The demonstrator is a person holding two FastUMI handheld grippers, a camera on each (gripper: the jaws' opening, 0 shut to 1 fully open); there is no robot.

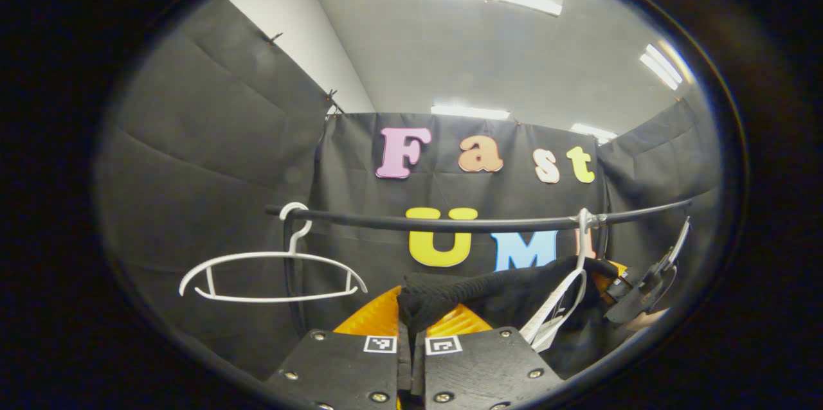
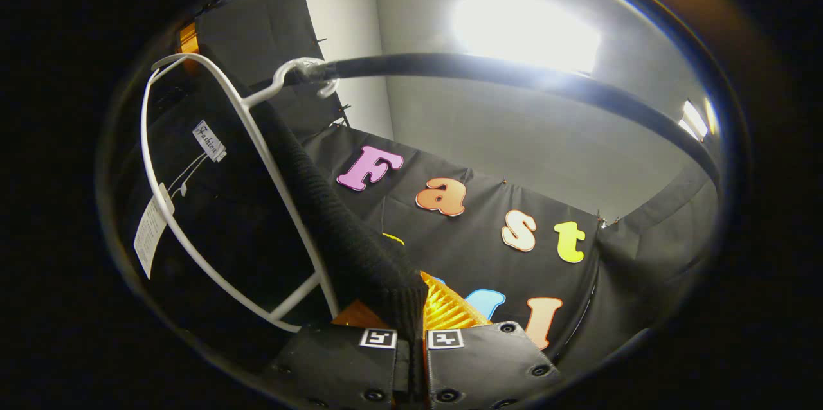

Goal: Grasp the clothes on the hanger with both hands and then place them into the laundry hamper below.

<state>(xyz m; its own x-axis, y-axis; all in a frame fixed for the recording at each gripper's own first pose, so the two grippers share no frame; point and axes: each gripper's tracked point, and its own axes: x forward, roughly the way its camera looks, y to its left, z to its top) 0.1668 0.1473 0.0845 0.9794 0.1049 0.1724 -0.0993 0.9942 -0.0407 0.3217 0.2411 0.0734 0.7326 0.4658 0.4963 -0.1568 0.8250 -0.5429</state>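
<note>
Black garment pinched in left gripper, right gripper likewise

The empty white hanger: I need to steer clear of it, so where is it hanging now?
In the left gripper view the empty hanger hangs at the rail's left end, apart from the black garment at the right.

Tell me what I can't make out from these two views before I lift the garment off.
- Laundry hamper: below both views' lower edge, so its position is unknown.
- Left gripper fingertips: left gripper view, wrapped by the black garment.
- Right gripper fingertips: right gripper view, behind the knit edge.
- Hanger far shoulder: covered by garment.
- Paper tag: print too small.
- Hanger hook on the rail: glare nearby.
</note>
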